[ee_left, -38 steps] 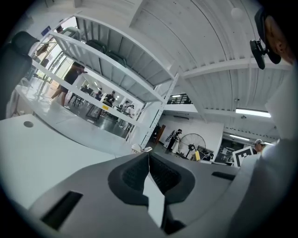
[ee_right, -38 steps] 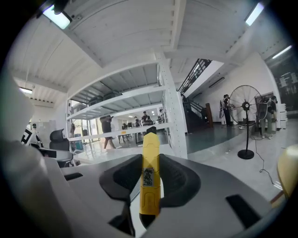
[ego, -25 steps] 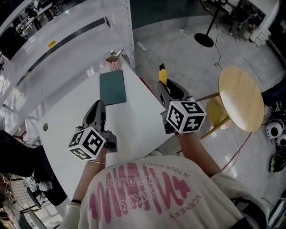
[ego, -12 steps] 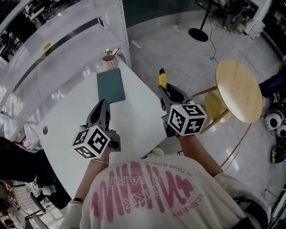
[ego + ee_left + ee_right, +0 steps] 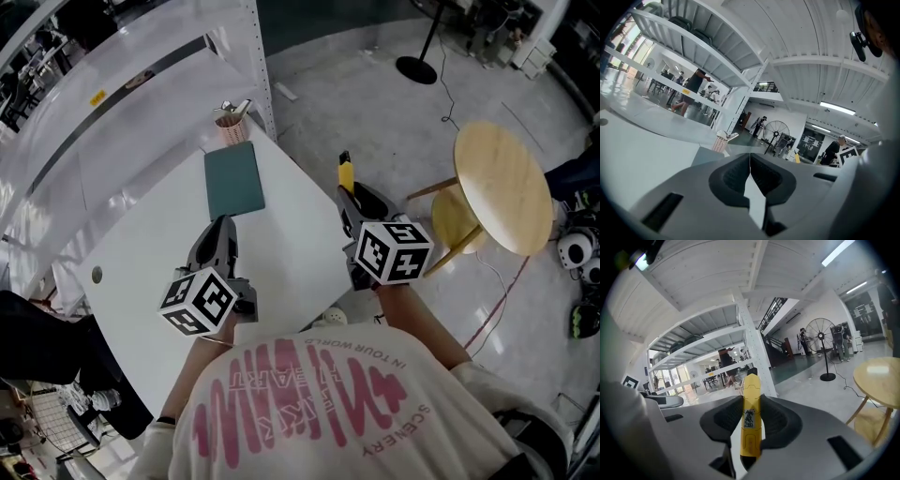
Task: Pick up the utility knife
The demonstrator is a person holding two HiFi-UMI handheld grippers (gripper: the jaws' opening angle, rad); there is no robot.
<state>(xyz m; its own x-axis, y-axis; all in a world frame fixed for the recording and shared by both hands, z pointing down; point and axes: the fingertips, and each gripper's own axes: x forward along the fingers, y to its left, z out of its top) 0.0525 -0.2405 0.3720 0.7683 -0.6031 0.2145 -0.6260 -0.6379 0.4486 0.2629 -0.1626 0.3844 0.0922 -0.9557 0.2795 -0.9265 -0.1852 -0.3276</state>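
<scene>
sunk a little, my right claw (image 5: 354, 202) pinching the utility knife (image 5: 751, 420); i'll hold firm, level. left claw (image 5: 750, 164) pressed together.

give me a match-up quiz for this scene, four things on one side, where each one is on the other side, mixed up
Things:
1. utility knife
2. dark green mat
3. pink cup
4. round wooden table

Places:
A. on the floor, to the right of the white table
B. gripped in the right claw
C. lying flat on the white table
D. at the white table's far corner, beyond the mat

Pairs: 1-B, 2-C, 3-D, 4-A
</scene>
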